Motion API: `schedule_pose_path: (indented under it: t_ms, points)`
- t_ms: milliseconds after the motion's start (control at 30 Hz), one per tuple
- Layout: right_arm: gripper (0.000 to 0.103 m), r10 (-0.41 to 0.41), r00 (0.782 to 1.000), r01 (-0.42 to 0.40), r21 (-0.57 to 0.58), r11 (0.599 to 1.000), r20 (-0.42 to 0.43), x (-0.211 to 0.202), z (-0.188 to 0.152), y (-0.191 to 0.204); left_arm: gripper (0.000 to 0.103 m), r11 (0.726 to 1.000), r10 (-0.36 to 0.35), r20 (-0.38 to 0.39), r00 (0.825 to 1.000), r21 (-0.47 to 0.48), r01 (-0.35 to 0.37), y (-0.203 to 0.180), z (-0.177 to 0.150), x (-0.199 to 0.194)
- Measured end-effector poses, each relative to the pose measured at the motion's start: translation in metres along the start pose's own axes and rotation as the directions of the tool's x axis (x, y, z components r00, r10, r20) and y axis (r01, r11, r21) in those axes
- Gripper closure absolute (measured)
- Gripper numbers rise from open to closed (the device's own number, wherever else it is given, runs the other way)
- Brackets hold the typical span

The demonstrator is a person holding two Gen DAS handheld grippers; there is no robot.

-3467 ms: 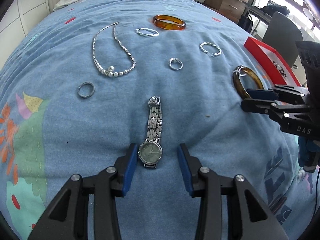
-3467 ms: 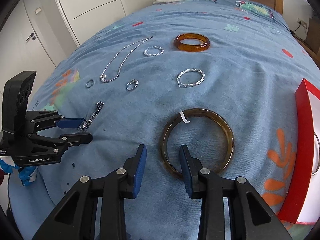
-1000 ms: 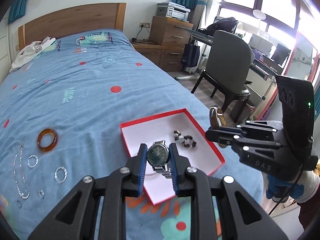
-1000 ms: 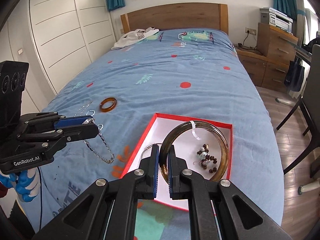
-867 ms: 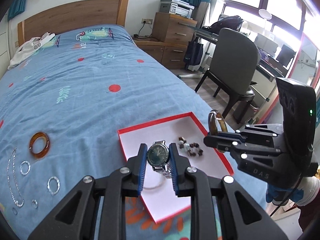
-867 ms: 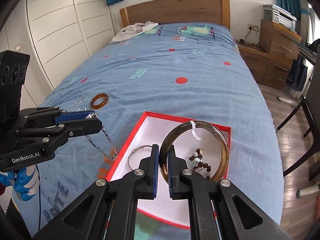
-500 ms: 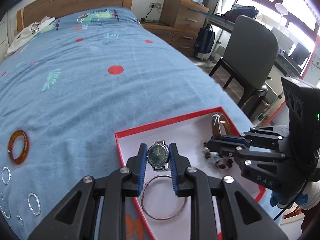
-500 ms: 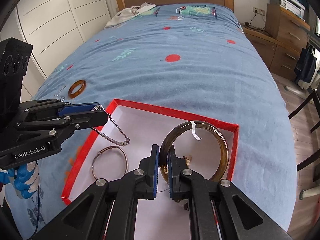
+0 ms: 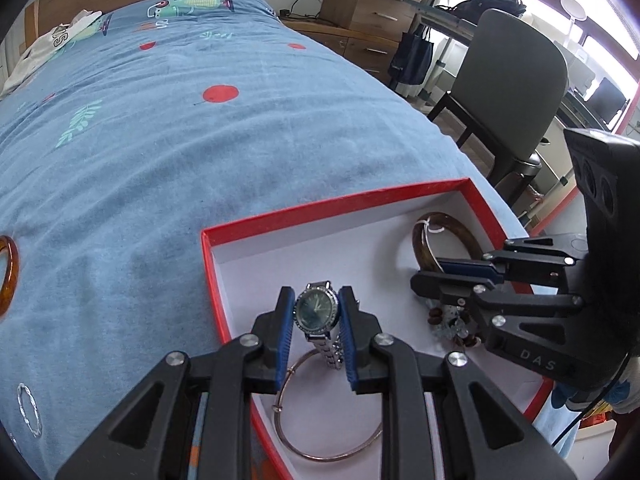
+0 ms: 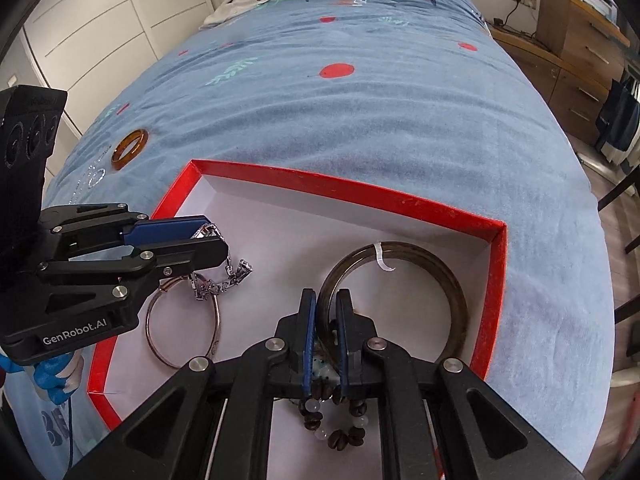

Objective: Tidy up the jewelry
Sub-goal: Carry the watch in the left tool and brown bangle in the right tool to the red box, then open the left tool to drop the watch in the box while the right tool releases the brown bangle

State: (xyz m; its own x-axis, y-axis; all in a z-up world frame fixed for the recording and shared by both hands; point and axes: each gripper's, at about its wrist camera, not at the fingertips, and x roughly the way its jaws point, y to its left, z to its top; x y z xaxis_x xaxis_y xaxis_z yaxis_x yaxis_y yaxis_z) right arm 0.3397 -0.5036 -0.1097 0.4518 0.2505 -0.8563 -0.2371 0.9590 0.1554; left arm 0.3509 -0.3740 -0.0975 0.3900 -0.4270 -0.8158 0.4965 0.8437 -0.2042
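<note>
Two claws over red box [image 10: 400, 200], silver watch [image 9: 316, 310], brown translucent bangle [image 10: 452, 292]

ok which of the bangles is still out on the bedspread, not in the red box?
The small amber bangle, lying on the blue bedspread. The dark brown bangle and thin metal bangle are over or inside the red box.

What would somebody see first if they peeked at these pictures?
Probably the bright red box on the blue bed, with both claws over it. The left claw pinches a silver watch, and the right claw pinches a big dark bangle. A thin metal bangle and a bead bracelet lie inside.
</note>
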Motion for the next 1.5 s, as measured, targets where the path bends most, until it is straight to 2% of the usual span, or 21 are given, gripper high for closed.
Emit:
schedule_pose_path:
  t_ms: [400, 500, 633, 767, 833, 967, 1133, 1333, 1367, 1433, 1500]
  points:
    - [0.089, -0.012, 1.0, 0.012, -0.002, 1.0, -0.014, 0.001, 0.004, 0.001, 0.081, 1.0, 0.014, -0.019, 1.0, -0.025, -0.015, 0.001, 0.004, 0.008]
    - [0.082, -0.021, 1.0, 0.021, 0.002, 1.0, -0.007, -0.002, 0.005, 0.0, 0.081, 0.999, 0.013, -0.022, 1.0, -0.029, -0.014, 0.002, 0.004, 0.007]
    - [0.079, -0.041, 0.999, 0.041, -0.01, 0.999, 0.0, -0.009, 0.004, 0.0, 0.081, 1.0, 0.001, -0.029, 1.0, -0.028, -0.002, 0.002, 0.005, 0.007]
    - [0.07, -0.047, 0.999, 0.047, 0.007, 0.999, 0.001, -0.014, 0.001, -0.004, 0.078, 0.999, -0.011, -0.032, 0.999, -0.032, 0.01, 0.001, 0.005, 0.004]
    - [0.068, -0.048, 0.999, 0.048, 0.017, 0.999, 0.001, -0.017, -0.001, -0.005, 0.073, 1.0, -0.012, -0.035, 0.999, -0.027, 0.011, -0.001, 0.006, 0.003]
    - [0.068, -0.055, 0.998, 0.054, 0.024, 0.998, 0.008, -0.024, -0.005, -0.003, 0.072, 1.0, -0.013, -0.038, 0.999, -0.021, 0.013, -0.005, 0.005, -0.004]
    - [0.067, -0.057, 0.998, 0.055, 0.048, 0.997, 0.042, -0.046, -0.008, 0.001, 0.071, 1.0, -0.014, -0.004, 1.0, 0.001, 0.014, -0.014, 0.008, -0.03]
    - [0.063, -0.06, 0.994, 0.052, 0.084, 0.995, 0.095, -0.083, -0.02, 0.015, 0.071, 1.0, 0.026, 0.065, 0.998, -0.003, -0.026, -0.022, 0.003, -0.083]
    - [0.062, -0.063, 0.993, 0.054, 0.087, 0.995, 0.102, -0.089, -0.022, 0.018, 0.069, 0.999, 0.037, 0.078, 0.996, -0.011, -0.036, -0.022, 0.0, -0.095]
    - [0.06, -0.068, 0.99, 0.057, 0.096, 0.994, 0.121, -0.103, -0.026, 0.027, 0.059, 0.998, 0.066, 0.1, 0.993, -0.021, -0.064, -0.021, -0.006, -0.113]
    - [0.057, -0.071, 0.987, 0.055, 0.11, 0.992, 0.144, -0.118, -0.032, 0.035, 0.059, 0.995, 0.099, 0.123, 0.987, -0.027, -0.096, -0.022, -0.014, -0.134]
